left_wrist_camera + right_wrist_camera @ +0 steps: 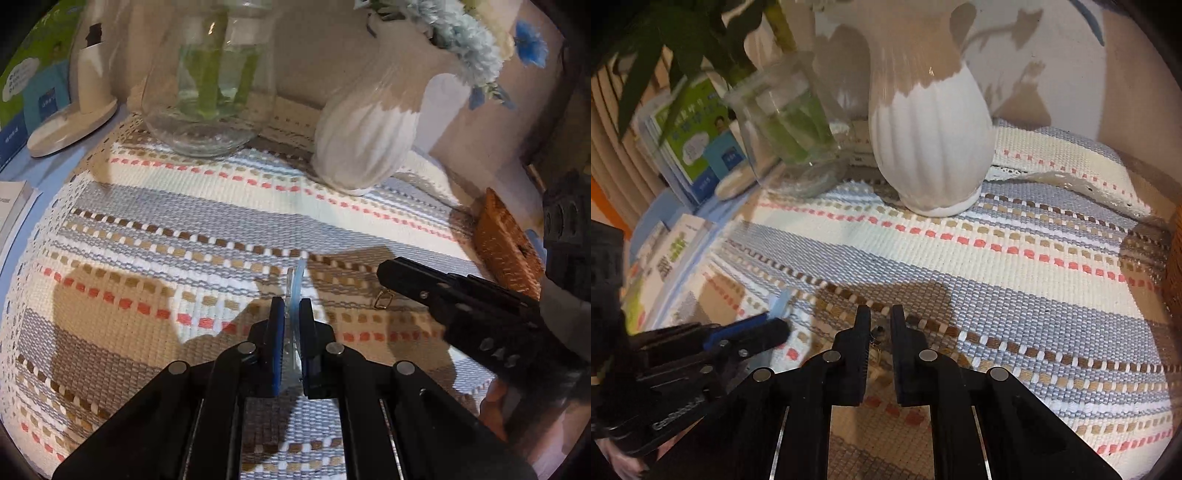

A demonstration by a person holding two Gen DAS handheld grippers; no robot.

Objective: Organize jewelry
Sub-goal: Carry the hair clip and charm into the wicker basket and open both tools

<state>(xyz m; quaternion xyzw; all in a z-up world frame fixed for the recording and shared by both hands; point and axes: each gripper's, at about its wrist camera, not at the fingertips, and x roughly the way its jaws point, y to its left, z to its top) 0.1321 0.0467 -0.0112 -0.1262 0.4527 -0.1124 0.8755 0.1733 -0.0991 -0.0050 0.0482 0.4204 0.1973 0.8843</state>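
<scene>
My left gripper (291, 303) is shut on a small clear, blue-tinted plastic bag (296, 282) that stands up edge-on between its pads above the striped woven mat (177, 221). In the right wrist view the same gripper (781, 326) and the bag (781, 301) show at the lower left. My right gripper (881, 312) points down at the mat, its jaws nearly together on a small gold jewelry piece (877, 331). From the left wrist view the right gripper (382, 273) comes in from the right, and the gold piece (382, 298) hangs just under its tip, close to the bag.
A glass vase (207, 92) with green stems and a white ribbed vase (364, 136) stand at the back of the mat. A brown woven basket (506, 243) sits at the right edge. Books (698, 147) and a white stand base (70, 125) are on the left.
</scene>
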